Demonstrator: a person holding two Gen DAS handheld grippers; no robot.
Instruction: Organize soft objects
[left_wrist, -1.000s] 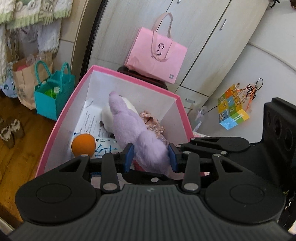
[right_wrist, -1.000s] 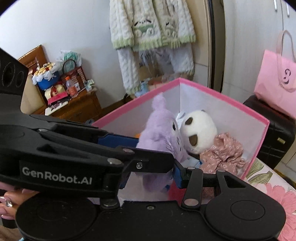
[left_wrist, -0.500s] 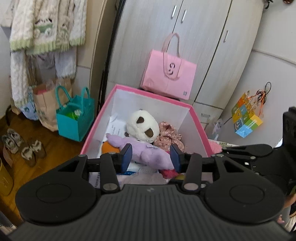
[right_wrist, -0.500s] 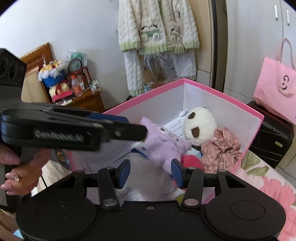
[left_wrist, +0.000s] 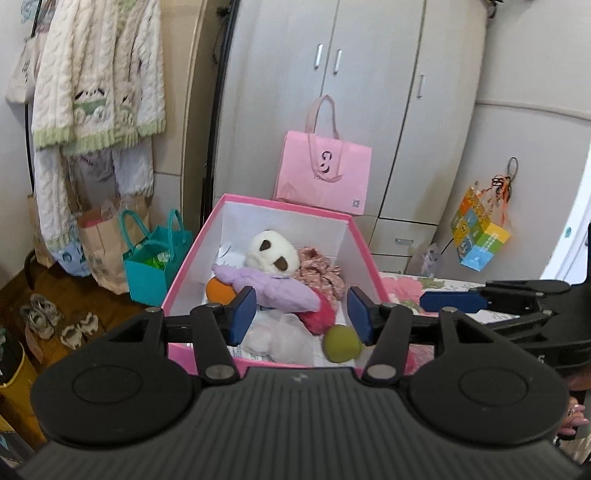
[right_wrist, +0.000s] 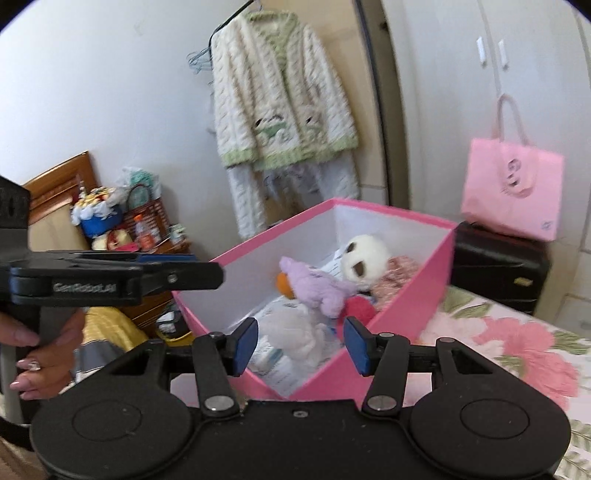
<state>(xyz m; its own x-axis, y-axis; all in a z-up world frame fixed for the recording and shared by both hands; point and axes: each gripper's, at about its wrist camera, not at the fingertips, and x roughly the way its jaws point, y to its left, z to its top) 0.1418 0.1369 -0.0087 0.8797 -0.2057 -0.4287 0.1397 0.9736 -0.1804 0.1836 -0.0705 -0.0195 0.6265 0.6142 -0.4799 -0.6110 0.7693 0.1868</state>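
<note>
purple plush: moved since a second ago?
Yes. The purple plush was upright between the left gripper's pads; now it lies flat in the pink box against the panda. The jaws have just opened, empty.

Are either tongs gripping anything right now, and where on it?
Nothing is held. Left tongs and right tongs have just been opening, both empty; the purple plush lies in the pink box.
</note>
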